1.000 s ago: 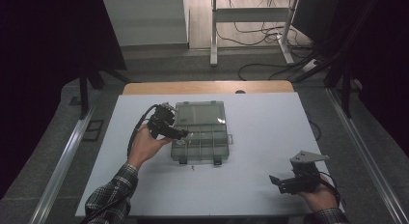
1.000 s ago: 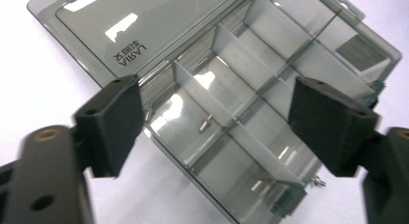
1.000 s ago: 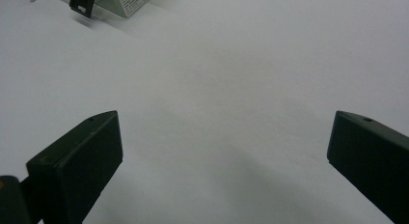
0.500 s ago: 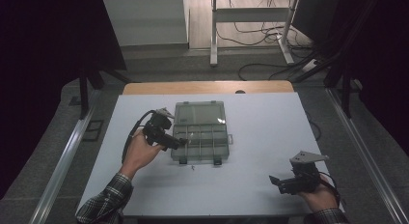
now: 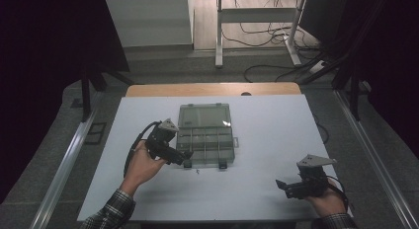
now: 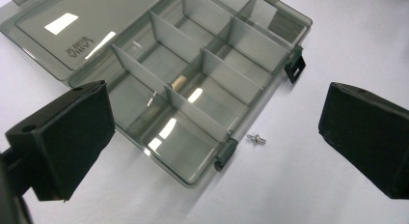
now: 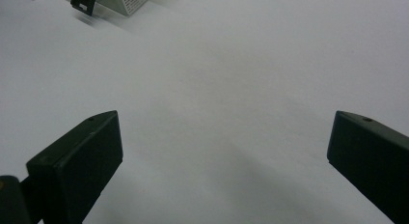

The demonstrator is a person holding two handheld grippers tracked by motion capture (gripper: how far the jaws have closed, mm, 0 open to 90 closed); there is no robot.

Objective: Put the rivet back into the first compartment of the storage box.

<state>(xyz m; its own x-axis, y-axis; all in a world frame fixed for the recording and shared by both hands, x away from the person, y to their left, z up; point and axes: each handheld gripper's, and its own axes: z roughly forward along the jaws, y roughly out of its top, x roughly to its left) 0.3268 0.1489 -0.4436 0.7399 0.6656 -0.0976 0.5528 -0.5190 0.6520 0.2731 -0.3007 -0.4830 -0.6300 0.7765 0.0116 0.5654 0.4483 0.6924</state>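
A clear grey compartment box (image 5: 205, 135) lies open in the middle of the white table (image 5: 267, 125), its lid (image 6: 72, 35) folded flat behind it. One compartment holds a small metal pin (image 6: 151, 98), the one beside it a short beige peg (image 6: 178, 82). A tiny screw (image 6: 256, 138) lies on the table just outside the box's front wall, between the two latches. My left gripper (image 5: 185, 157) hovers at the box's front left corner; its jaws have just been opening and stand wide with nothing gripped. My right gripper (image 5: 282, 186) is open near the table's front right.
Two black latches (image 6: 224, 155) stick out from the box's front wall. Bare white table surrounds my right gripper (image 7: 222, 151). A wooden strip (image 5: 212, 89) borders the table's far edge, with a desk frame and cables on the floor beyond.
My left gripper has drawn back from the box's left side toward its front left corner, and its jaws have spread wider. The right gripper has stayed put.
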